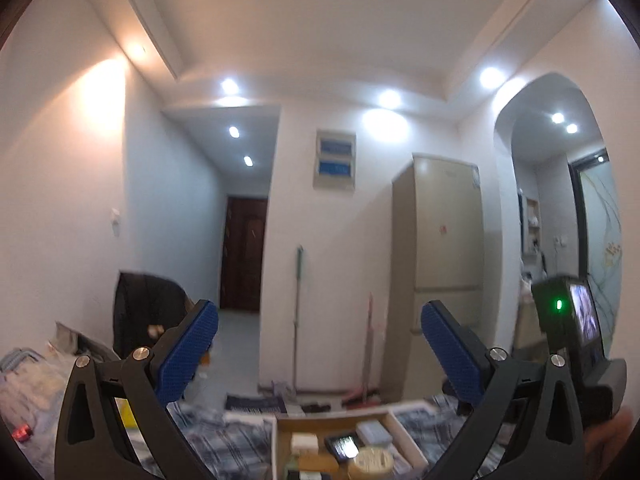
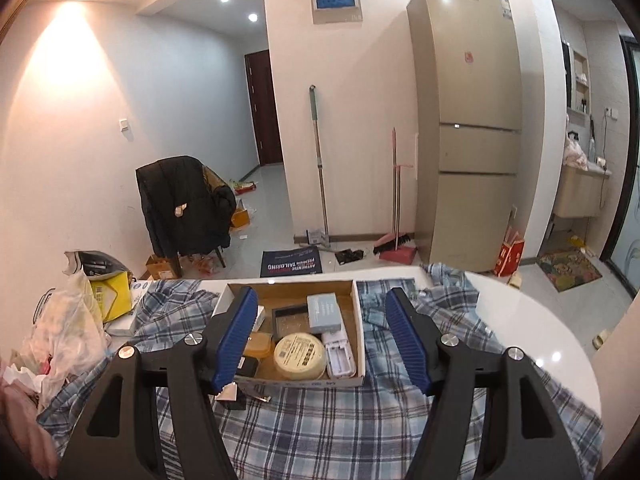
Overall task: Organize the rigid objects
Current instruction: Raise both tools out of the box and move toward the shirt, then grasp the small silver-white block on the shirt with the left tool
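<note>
Now my right gripper (image 2: 320, 340) was wide and empty above the shallow brown cardboard box (image 2: 358, 312) on the blue checked cloth (image 2: 320, 432); my left gripper (image 1: 320, 356) was wide too.

Left finger (image 2: 236, 336) hides the box's (image 2: 358, 320) left items.

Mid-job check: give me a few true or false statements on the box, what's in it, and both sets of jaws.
1. The cardboard box sits on a plaid cloth. True.
2. The right gripper clamps the round tin. False: its jaws are open and hold nothing.
3. The box is empty. False: it holds the tin, a grey-blue case and other items.
4. The left gripper is open and empty. True.
</note>
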The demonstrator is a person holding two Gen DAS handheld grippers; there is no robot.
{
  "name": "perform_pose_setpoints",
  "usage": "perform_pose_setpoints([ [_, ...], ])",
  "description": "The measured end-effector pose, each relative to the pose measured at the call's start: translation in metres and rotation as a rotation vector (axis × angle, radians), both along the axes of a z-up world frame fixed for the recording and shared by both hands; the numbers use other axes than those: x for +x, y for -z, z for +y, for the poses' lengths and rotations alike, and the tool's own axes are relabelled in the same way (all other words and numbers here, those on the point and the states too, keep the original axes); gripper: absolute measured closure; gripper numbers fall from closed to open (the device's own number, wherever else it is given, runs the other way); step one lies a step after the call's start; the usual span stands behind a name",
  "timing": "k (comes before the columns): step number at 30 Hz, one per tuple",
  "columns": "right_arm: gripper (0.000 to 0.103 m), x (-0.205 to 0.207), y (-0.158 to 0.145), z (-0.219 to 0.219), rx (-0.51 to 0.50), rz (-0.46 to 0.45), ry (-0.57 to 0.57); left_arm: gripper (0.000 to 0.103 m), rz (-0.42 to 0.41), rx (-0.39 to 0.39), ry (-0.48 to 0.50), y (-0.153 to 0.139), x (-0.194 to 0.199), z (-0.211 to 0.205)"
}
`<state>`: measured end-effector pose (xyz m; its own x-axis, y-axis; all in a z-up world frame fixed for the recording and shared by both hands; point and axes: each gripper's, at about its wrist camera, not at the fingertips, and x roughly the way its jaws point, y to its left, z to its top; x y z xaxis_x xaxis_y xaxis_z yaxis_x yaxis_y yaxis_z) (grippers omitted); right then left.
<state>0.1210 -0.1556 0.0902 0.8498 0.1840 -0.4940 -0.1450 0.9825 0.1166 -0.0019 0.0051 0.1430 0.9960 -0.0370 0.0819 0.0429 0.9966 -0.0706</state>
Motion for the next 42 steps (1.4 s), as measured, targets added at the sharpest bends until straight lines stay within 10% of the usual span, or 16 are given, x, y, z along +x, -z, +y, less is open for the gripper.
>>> perform_pose_setpoints([
  [13, 0.026, 0.034, 0.073, 0.0, -0.006, 0.16, 0.017, 0.0, 0.181, -0.038, -0.03, 0.087, 0.063, 0.006],
  [22, 0.004, 0.05, 0.106, 0.0, -0.155, 0.174, 0.11, 0.0, 0.707, -0.116, 0.037, 0.174, 0.149, 0.015],
  [30, 0.003, 0.048, 0.108, -0.005, -0.223, 0.105, 0.226, 0.002, 0.905, -0.104, 0.047, 0.207, 0.173, 0.009],
  [35, 0.003, 0.05, 0.11, -0.003, -0.218, 0.124, 0.193, 0.065, 1.01, -0.072, 0.101, 0.224, 0.184, -0.002],
  [42, 0.003, 0.048, 0.11, -0.004, -0.193, 0.122, 0.205, 0.07, 0.91, -0.137, 0.117, 0.208, 0.169, 0.009],
])
